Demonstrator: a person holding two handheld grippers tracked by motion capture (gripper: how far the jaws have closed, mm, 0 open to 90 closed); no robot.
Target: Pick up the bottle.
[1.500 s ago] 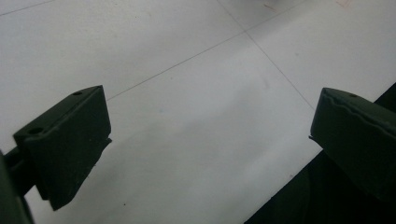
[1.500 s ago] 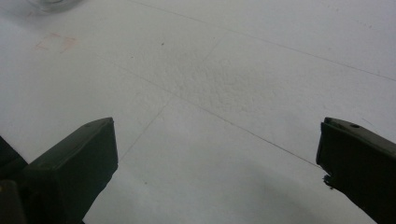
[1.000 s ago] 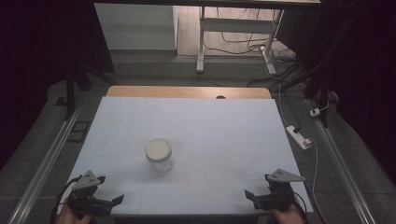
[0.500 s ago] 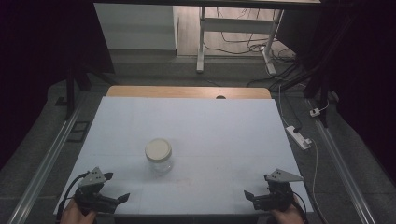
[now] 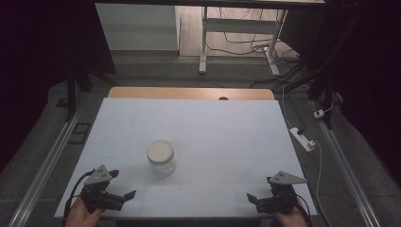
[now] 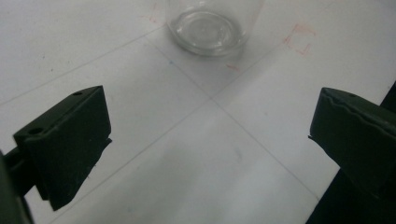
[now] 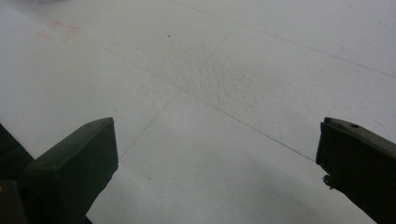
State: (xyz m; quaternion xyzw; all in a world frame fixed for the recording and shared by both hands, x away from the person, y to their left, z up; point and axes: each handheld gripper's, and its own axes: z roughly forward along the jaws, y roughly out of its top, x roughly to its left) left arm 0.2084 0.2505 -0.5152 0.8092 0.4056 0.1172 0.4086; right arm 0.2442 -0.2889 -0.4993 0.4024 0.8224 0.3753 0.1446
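Note:
A clear glass jar (image 5: 161, 160) with a cream lid stands upright on the white table sheet (image 5: 222, 137), left of centre. Its glass base (image 6: 209, 25) shows at the top of the left gripper view. My left gripper (image 5: 122, 184) is at the near left corner, open and empty, pointing toward the jar and a short way from it. In its own view the jaws (image 6: 208, 126) stand wide apart over bare sheet. My right gripper (image 5: 260, 189) rests at the near right corner, also open, with nothing but sheet between its jaws (image 7: 215, 154).
Faint red square marks (image 6: 299, 39) are drawn on the sheet beside the jar. A wooden table edge (image 5: 189, 92) runs along the back. On the floor to the right lies a white power strip (image 5: 302, 138). Metal rails (image 5: 47, 165) flank the table.
My left gripper has moved a little forward and to the right, turning toward the jar. The right gripper and the jar have stayed put.

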